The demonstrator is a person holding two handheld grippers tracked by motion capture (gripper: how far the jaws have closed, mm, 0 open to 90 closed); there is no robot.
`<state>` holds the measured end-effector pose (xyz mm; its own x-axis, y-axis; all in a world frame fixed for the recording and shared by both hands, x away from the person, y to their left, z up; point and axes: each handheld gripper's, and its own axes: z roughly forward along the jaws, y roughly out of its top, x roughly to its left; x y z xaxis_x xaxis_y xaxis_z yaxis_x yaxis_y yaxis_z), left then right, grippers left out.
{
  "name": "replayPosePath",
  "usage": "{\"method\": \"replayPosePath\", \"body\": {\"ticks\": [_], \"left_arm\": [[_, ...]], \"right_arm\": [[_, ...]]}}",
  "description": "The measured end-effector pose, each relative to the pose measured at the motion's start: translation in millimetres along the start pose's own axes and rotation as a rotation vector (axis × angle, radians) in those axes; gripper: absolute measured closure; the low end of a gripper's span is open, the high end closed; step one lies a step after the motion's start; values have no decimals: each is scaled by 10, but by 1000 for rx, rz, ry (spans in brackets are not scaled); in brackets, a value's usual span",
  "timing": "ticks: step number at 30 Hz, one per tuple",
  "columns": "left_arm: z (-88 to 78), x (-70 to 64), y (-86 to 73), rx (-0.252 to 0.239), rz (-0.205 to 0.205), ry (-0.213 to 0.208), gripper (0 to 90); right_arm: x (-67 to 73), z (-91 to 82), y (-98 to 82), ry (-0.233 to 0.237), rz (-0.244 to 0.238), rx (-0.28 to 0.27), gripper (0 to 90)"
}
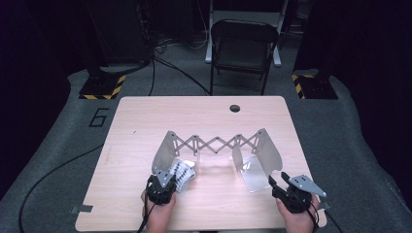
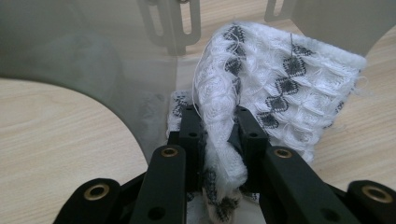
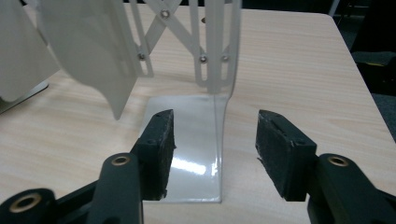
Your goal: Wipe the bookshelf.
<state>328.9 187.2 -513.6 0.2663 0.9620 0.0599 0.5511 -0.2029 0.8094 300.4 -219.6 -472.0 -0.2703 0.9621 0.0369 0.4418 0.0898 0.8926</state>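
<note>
A grey metal scissor rack [image 1: 214, 144] stands stretched across the middle of the table, with an upright plate at each end. A white knitted cloth with dark diamonds [image 1: 182, 172] lies bunched beside the rack's left plate [image 2: 70, 42]. My left gripper [image 1: 165, 178] is shut on a fold of this cloth [image 2: 280, 79], which the pads [image 2: 194, 126] pinch from both sides. My right gripper [image 1: 278, 178] is open, a little in front of the right plate's flat foot [image 3: 191, 154]. Nothing is between its fingers [image 3: 161, 140].
The wooden table [image 1: 204, 111] has a round cable hole [image 1: 235, 108] at its far edge. A dark folding chair [image 1: 243, 43] stands behind it. Stand bases with yellow-black stripes [image 1: 102, 87] and cables lie on the grey floor.
</note>
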Motion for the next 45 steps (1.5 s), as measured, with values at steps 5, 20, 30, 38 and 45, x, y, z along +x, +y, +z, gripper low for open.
{"method": "replayPosePath", "body": {"ticks": [5,20,30,38,45], "left_arm": [[-4,26,-11,-5,-1,17,767],[-38,205,-14,-11,-31,70,767],[146,-31,79,19,14,73,768],[386,-6,207,33,19,74,767],[507,-50,268,50,82,95,768]], "right_arm": [[-25,111,120,28,4,-36,488],[107,126,271,49,-40,-42,852],[215,100,269,17,-53,-34,875],[230,74,236,30,-48,-43,877],[246,63,219,23,-51,-50,876]]}}
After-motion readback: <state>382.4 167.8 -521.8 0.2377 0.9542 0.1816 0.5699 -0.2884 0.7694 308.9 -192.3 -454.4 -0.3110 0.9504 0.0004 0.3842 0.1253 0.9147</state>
